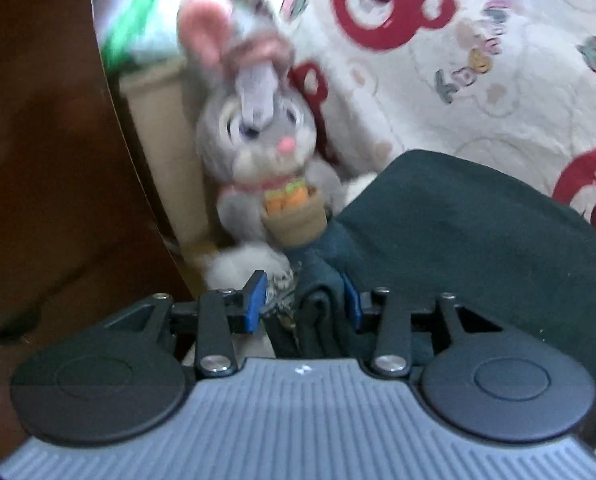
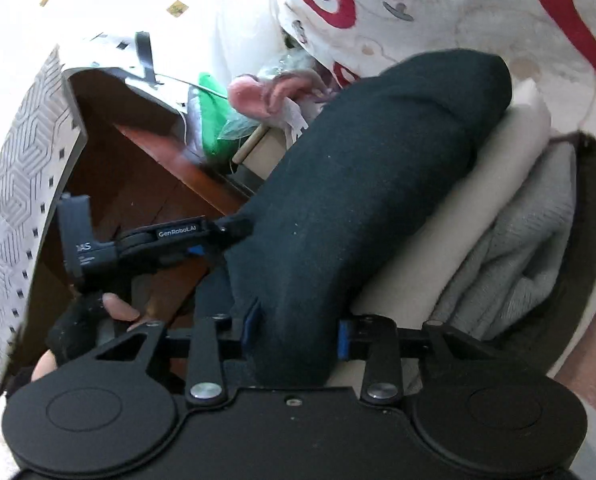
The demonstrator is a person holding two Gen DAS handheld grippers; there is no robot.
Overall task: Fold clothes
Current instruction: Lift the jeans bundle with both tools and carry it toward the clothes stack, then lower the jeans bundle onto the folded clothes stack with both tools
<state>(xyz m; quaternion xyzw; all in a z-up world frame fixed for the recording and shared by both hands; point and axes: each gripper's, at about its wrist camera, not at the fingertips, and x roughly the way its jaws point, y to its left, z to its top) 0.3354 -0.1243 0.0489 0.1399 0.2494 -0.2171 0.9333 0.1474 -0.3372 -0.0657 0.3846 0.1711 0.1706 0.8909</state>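
Blue pads of the left gripper sit close to the lens in the left wrist view, with bunched folds of the dark green garment lying between them. The right-hand pad lies against the cloth; the left-hand pad appears to stand just clear of it, so a firm grip cannot be confirmed there. In the right wrist view the right gripper has its two blue pads set against either side of the same dark green garment, which fills the gap between them as a thick folded roll. Both sets of jaws stand partly apart, held so by the cloth.

That garment is folded into a long, rounded bundle, its surface smooth with a few pale specks of lint. It rests on top of a stack of folded clothes: a cream piece directly beneath it, then a grey knit. Beside the bundle sits a grey plush rabbit with pink ears and a basket of carrots. Behind lies a white quilt printed with red bears. A dark wooden headboard fills the left of the view. A gloved hand holds the left gripper's handle.
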